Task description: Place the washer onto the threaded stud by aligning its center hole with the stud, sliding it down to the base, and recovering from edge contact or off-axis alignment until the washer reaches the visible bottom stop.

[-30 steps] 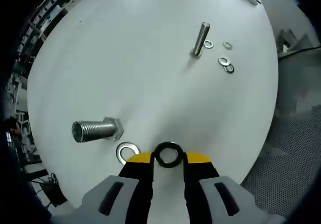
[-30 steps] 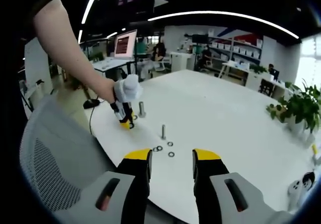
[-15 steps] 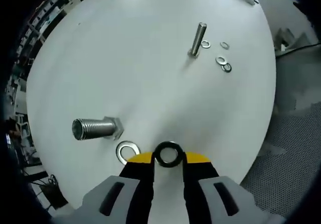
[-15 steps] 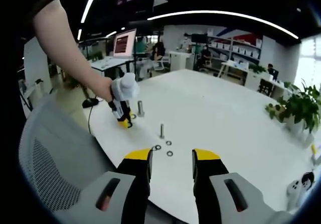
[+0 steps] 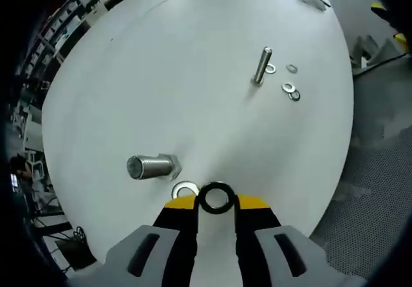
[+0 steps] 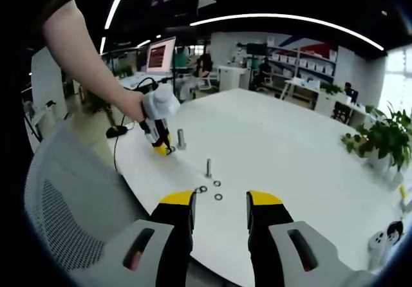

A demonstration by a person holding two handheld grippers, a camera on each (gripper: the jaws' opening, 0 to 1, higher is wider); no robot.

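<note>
One dark washer (image 5: 215, 198) pinched in left tool (image 5: 215, 203) tips, threaded stud (image 5: 152, 167) just beyond, right tool (image 6: 221, 203) spread.

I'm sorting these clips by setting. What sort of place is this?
Probably an open-plan office or lab. The work happens on a large round white table, with desks and a lit monitor behind, shelving along the far wall, and a potted plant to one side.

On the table (image 5: 161, 74) a thick bolt (image 5: 152, 167) stands just beyond the left claw (image 5: 215, 201), which grips a washer (image 5: 215, 197) — another washer (image 5: 185, 189) lies between them. Farther off, a slim stud (image 5: 261, 66) stands upright with four loose washers (image 5: 288, 87) beside it
</note>
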